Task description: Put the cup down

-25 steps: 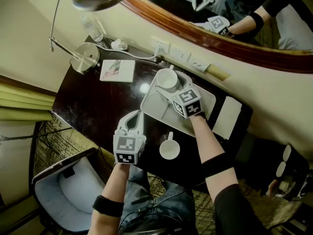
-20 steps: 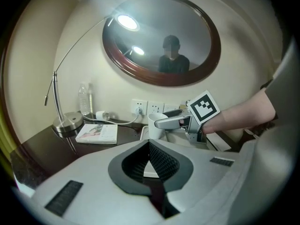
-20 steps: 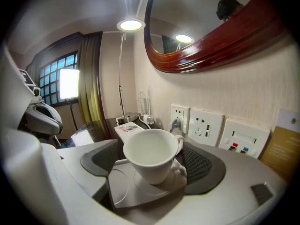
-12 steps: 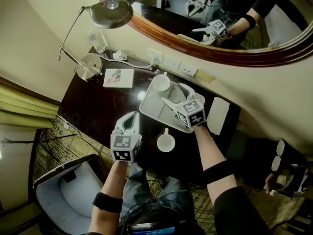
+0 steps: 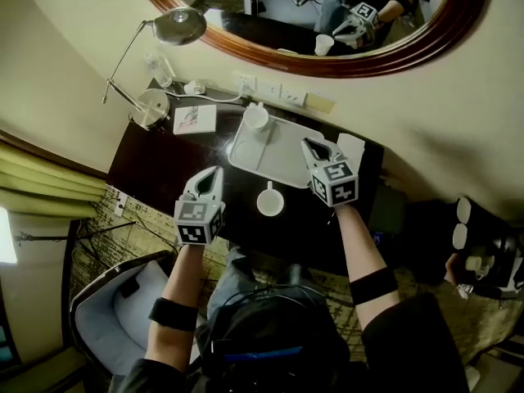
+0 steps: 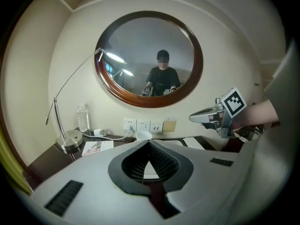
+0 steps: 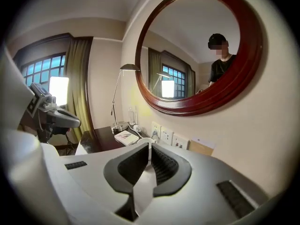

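- White ceramic, the cup (image 5: 255, 118) stands upright in the far left corner of the pale tray (image 5: 282, 158), close to the wall sockets (image 5: 270, 90); no gripper touches it.
- A second cup (image 5: 270, 201) sits on the dark desk (image 5: 164, 166) just in front of the tray, between the two grippers.
- Black-and-white square markers on each gripper's cube are the only clear print; the cover of the booklet (image 5: 195, 119) beside the lamp base is too small to read, and so is the label on the water bottle (image 5: 161, 70).
- Left gripper (image 5: 215, 172) is clenched on nothing, its jaw tips meeting in its own view (image 6: 149, 142). It hangs over the desk's near left part, pointing toward the wall and tilted slightly down.
- Right gripper (image 5: 308, 142) has just been closing; its jaws now meet at the tip (image 7: 150, 144) with nothing between them. It hovers over the tray's right end, well apart from the cup.
- Both forearms reach forward side by side.
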